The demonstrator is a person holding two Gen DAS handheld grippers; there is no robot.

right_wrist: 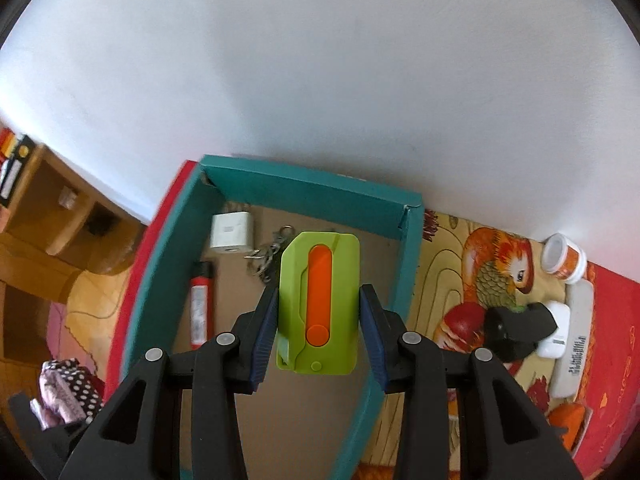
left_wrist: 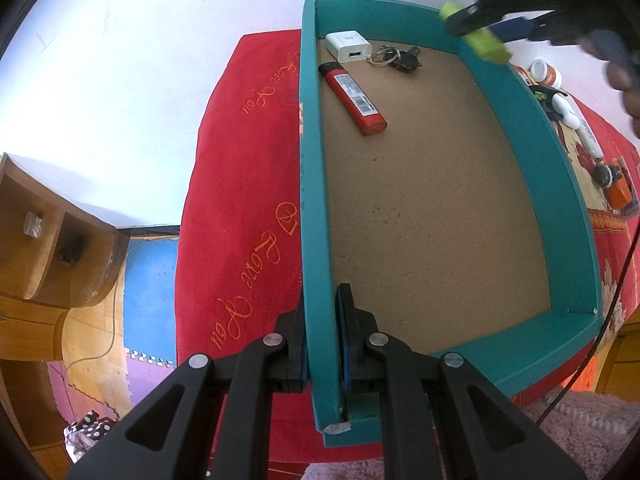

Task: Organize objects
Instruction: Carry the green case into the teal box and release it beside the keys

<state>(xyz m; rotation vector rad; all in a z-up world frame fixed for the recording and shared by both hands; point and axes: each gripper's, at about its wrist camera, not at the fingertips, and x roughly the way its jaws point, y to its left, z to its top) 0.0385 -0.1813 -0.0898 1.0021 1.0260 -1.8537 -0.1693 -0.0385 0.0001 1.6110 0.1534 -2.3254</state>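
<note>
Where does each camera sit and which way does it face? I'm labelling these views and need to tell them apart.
Left wrist: on the left gripper, looking steeply down its fingers clamped on the teal cardboard box wall; the right gripper shows top right.
Right wrist: on the right gripper, looking down over the box, its pads on a lime-green plastic cutter with an orange slider.
Shared: box, white charger, red lighter, keys.

Bright, even daylight; source out of frame. White wall glares, near blown out in left wrist view. Soft shadow below box's far wall. Strong fisheye bending, dark corners. Right gripper smeared by motion blur; right wrist view slightly soft, lighter label perhaps unreadable.
</note>
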